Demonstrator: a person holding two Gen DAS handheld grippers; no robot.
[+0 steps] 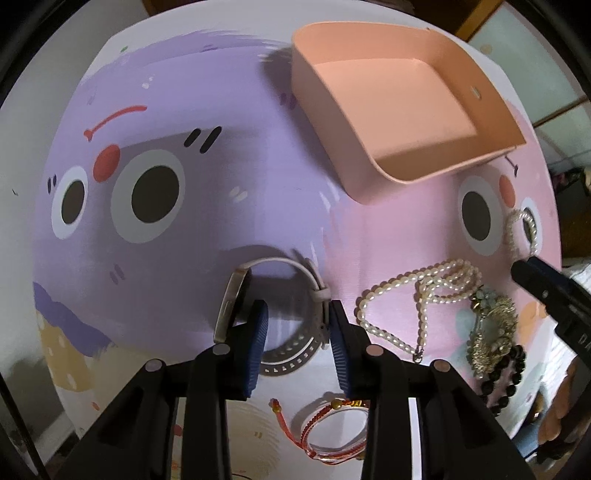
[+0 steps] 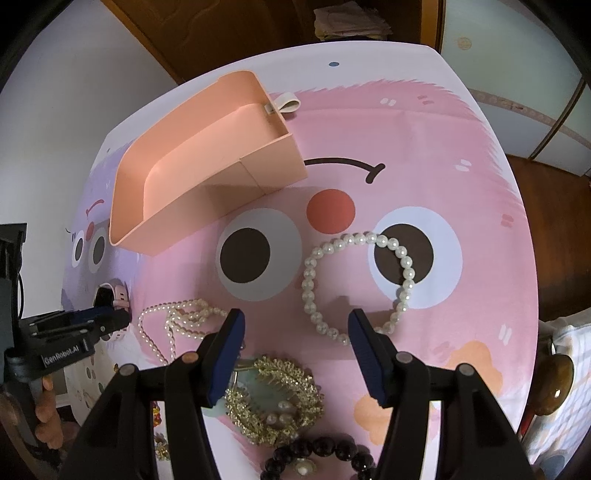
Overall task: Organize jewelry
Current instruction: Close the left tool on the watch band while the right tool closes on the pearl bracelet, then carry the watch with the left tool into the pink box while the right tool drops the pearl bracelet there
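While sitting at lower centre of the left wrist view, the left gripper [image 1: 297, 334] is pinching the watch [image 1: 258, 299]; at lower centre of the right wrist view, the right gripper [image 2: 295, 334] is standing spread over the pearl bracelet [image 2: 354, 284].

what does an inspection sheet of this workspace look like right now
surface: cartoon-face cloth, pink and purple
job's things: peach tray holds nothing; watch; pearl necklace; pearl bracelet; gold hair comb; dark bead bracelet; red cord bracelet
clutter: nothing seen
grippers: left claw straddles the watch strap, contact unclear; right claw open, holding nothing, above the cloth
cables: nothing seen
surroundings: wooden furniture, pale wall
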